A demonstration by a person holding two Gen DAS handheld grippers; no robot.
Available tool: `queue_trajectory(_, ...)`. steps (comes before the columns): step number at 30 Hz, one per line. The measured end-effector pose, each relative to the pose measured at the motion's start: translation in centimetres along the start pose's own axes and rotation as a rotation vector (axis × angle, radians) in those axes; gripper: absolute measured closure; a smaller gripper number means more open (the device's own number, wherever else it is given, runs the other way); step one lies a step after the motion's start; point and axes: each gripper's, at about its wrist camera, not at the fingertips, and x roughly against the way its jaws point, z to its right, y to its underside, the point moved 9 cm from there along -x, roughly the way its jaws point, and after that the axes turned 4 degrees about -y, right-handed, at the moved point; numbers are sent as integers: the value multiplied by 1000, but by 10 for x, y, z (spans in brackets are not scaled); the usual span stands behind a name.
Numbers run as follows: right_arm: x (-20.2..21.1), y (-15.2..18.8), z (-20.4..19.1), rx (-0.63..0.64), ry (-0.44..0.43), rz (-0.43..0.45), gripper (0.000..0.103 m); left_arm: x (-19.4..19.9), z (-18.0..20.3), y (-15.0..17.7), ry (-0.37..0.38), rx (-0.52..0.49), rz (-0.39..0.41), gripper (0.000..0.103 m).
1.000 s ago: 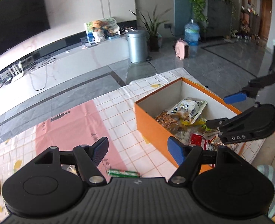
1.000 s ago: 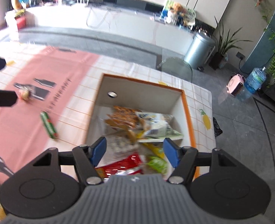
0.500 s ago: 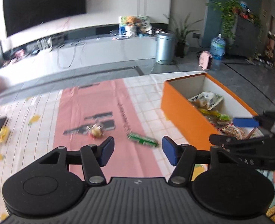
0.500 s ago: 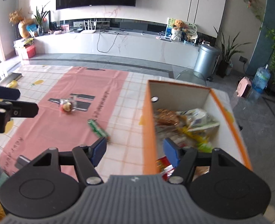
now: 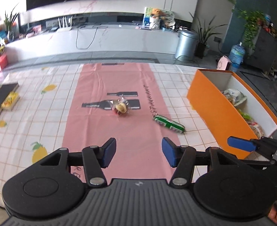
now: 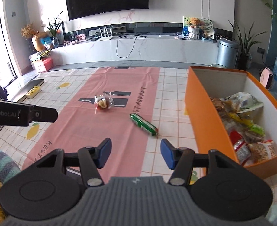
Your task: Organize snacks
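**Both grippers swing from the box toward the loose snacks**

A second ago both views looked down into the orange box [image 6: 200, 120]; now both have turned left and dropped lower over the worktop [image 5: 44, 116], so the box sits at the right edge and the pink runner [image 5: 119, 131] fills the middle. The left gripper [image 5: 138, 153] has narrowed from wide to roughly half-open, and the right gripper [image 6: 135, 151] has just been closing a little too — both are empty, with nothing between the pads.

Two snacks are still out. The green stick snack [image 6: 143, 124] lies flat and slanted at the runner's right edge, just left of the box and a short way ahead of the right gripper. The clear-wrapped round snack [image 5: 121, 107] sits farther off, near the middle of the runner on its black bottle print. The box itself already holds a heap of packets.

The step in hand looks like the reach for the next pickup, with each gripper apparently lined up on one item. Next, the right gripper would need to advance and sink over the green stick, turning so the pads close across its narrow width rather than along it; the left has farther to travel to the round snack, whose crinkly wrapper may slip.
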Motion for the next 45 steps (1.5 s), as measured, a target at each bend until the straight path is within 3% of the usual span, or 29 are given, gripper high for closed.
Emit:
queue_trajectory(13, -85, -1, 11, 72, 25, -111, 53, -67, -14, -8, 6, 38, -98, 37)
queue_trajectory(28, -174, -18, 25, 207, -24, -178, 53, -142, -20, -32, 2, 21, -195, 38)
queue_trajectory(34, -188, -14, 29, 186, -36, -193, 56, -157, -30, -26, -13, 38, -224, 38)
queue_trajectory(45, -174, -13, 8, 94, -89, -178, 66, -160, -36, -20, -5, 61, -238, 38)
